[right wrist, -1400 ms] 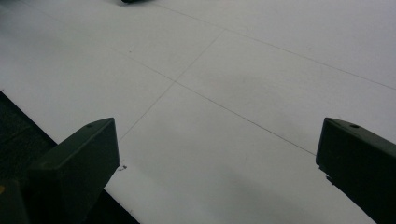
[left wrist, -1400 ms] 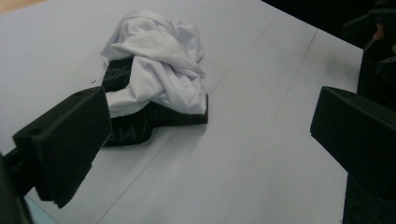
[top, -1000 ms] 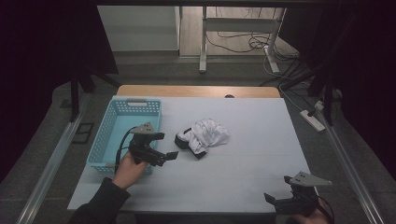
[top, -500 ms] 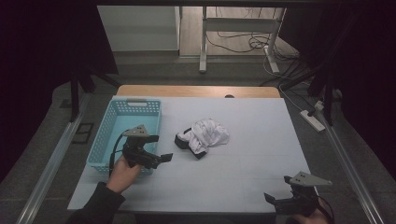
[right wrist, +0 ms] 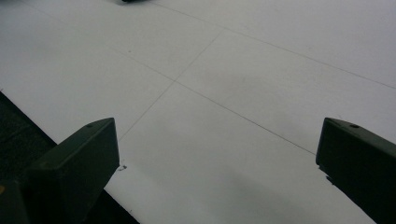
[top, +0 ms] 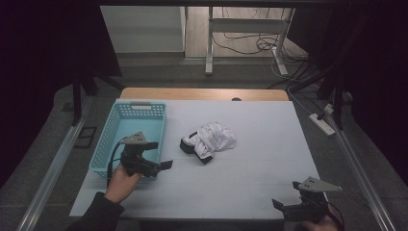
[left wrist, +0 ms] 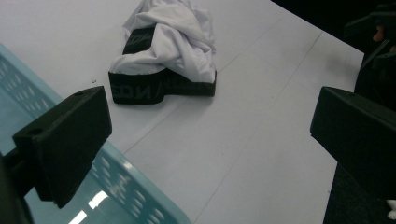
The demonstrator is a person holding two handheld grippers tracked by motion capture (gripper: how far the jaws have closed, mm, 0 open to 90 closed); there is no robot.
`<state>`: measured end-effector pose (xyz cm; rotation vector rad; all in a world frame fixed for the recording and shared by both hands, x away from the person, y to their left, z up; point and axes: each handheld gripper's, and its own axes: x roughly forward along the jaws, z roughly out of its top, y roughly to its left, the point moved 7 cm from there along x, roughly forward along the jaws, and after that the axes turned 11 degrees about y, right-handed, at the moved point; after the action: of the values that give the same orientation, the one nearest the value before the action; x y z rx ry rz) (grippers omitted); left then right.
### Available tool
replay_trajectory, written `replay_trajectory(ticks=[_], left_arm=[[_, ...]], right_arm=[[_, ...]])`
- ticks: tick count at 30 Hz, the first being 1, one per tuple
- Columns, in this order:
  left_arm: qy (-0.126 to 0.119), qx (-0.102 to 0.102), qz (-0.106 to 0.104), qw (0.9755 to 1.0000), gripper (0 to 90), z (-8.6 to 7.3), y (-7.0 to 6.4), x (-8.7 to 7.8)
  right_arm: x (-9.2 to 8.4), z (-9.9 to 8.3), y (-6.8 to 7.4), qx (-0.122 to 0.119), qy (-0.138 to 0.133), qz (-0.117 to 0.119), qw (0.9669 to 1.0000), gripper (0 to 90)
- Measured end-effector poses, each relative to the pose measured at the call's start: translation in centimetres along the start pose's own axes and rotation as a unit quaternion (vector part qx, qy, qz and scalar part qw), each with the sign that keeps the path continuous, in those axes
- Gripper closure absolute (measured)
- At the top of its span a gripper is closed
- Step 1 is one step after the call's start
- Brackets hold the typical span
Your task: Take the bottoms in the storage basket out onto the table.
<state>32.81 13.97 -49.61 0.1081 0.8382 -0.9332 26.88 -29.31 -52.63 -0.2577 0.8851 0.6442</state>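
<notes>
left gripper (top: 163, 165) pulled back toward the basket (top: 108, 139), jaws apart, empty | garment (top: 214, 138) unmoved mid-table, at its 1 o'clock | right gripper (top: 281, 208) unchanged at 5 o'clock table edge, jaws apart | likely release done or regrasp pending

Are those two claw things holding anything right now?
No. The left gripper and right gripper both have open, empty jaws; the crumpled garment lies untouched on the table.
</notes>
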Motion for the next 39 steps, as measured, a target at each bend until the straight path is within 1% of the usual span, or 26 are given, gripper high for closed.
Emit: replay_trajectory(ticks=[8,11,22,28,35,39], left_arm=[[-0.001,-0.004,0.007,1.0000,0.0,-0.7,0.1,-0.4],[0.001,-0.004,0.013,0.9999,0.0,-1.0,0.1,-0.5],[0.001,-0.010,0.016,0.9998,0.0,-2.1,-0.1,-1.1],[0.001,-0.010,0.024,0.9997,0.0,-2.8,-0.2,-1.6],[0.000,-0.020,0.027,0.9994,0.0,-3.8,-0.2,-2.2],[0.002,-0.024,0.034,0.9991,0.0,-4.5,-0.2,-2.5]], right_arm=[[0.0,0.0,0.0,0.000,0.001,-0.001,1.0000,0.0],[0.0,0.0,0.0,0.000,0.001,-0.001,1.0000,0.0],[0.0,0.0,0.0,0.000,0.002,-0.002,1.0000,0.0],[0.0,0.0,0.0,0.000,0.002,-0.002,1.0000,0.0],[0.0,0.0,0.0,0.001,0.002,-0.002,1.0000,0.0],[0.0,0.0,0.0,0.000,0.002,-0.002,1.0000,0.0]])
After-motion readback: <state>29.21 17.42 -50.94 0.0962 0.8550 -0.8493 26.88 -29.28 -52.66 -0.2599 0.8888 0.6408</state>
